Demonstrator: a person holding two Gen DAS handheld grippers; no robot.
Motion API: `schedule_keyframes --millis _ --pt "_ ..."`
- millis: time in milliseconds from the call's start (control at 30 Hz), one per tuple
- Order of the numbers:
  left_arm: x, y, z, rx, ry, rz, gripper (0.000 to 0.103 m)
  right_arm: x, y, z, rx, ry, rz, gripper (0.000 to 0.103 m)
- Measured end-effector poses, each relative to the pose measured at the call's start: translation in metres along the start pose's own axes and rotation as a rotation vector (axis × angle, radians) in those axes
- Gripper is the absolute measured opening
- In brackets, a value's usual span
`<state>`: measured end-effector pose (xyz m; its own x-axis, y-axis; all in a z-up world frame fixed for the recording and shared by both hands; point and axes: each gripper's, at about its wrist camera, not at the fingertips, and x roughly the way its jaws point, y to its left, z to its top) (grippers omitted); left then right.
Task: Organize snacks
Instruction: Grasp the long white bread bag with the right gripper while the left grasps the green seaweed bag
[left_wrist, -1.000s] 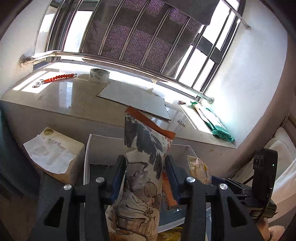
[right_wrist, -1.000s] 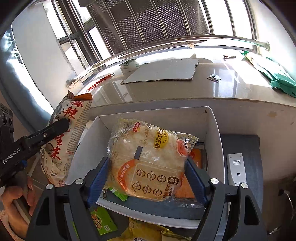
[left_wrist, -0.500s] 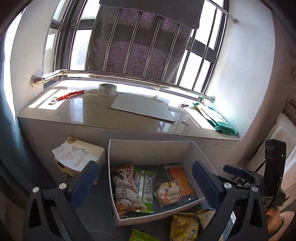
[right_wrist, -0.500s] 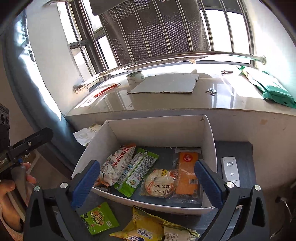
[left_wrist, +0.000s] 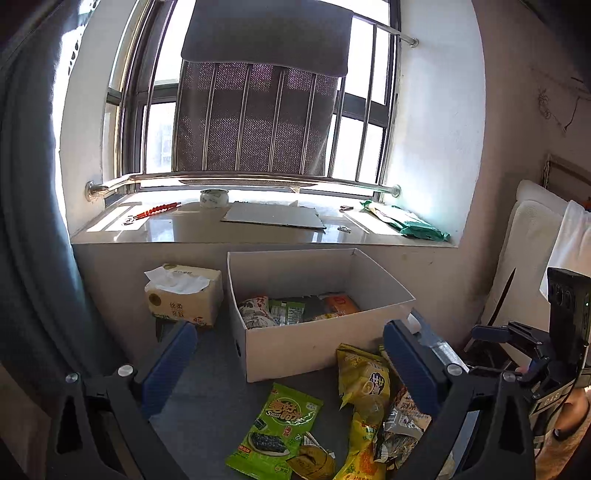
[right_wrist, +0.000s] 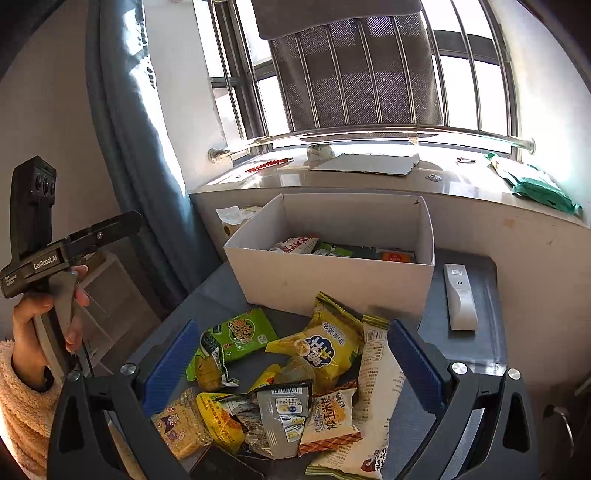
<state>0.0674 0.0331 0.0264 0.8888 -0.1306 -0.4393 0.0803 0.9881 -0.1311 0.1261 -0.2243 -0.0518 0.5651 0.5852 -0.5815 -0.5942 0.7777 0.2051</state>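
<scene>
L gripper: we've got it wide open, nothing betw. the blue pads; its jaws were just opening, and no pack sits betw. them.
R gripper: also spread wide, empty; jaws just opened too. Loose snack heap lies on the dark top right under & betw. its fingers, not touched.
White box: plain matte cardboard, rectangular, open top; sits beyond both our grippers, against the wall under the sill.
In box: a few flat packs lying down — printed white bag at left, green pack next to it, orange pack at right.
Green seaweed pack: glossy foil, flat, just in front of the box, betw. our L pads.
Yellow chip bag: puffy, crinkled, near box front wall.
Long white bag: slim, printed, leaning by R pad.
Remote: white plastic bar, right of box.
Tissue pack: soft paper, left of box.
Person's hand: fuzzy sleeve, holds the L gripper's handle.
</scene>
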Motion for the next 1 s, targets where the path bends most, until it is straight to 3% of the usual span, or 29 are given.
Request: schedule_keyframes --millis 200,333,533,733,1000 --pt "-0.025 -0.017 -0.046 0.002 0.012 -0.007 0.103 -0.024 0.003 -0.062 0.053 0.022 -0.068 0.103" --pt "-0.035 -0.026 -0.074 -0.035 0.034 -0.065 0.103 -0.035 -0.007 -0.098 0.146 0.045 -0.116 0.103" --pt "-0.038 -0.025 -0.102 -0.07 0.07 -0.052 0.103 -0.043 -0.026 -0.132 0.198 0.108 -0.19 0.103" --pt "-0.036 -0.018 -0.115 -0.095 0.107 -0.047 0.103 -0.024 -0.046 -0.123 0.283 0.109 -0.138 0.103" --pt "-0.034 -0.007 -0.12 -0.106 0.13 -0.031 0.103 0.046 -0.079 -0.077 0.346 0.162 -0.087 0.103"
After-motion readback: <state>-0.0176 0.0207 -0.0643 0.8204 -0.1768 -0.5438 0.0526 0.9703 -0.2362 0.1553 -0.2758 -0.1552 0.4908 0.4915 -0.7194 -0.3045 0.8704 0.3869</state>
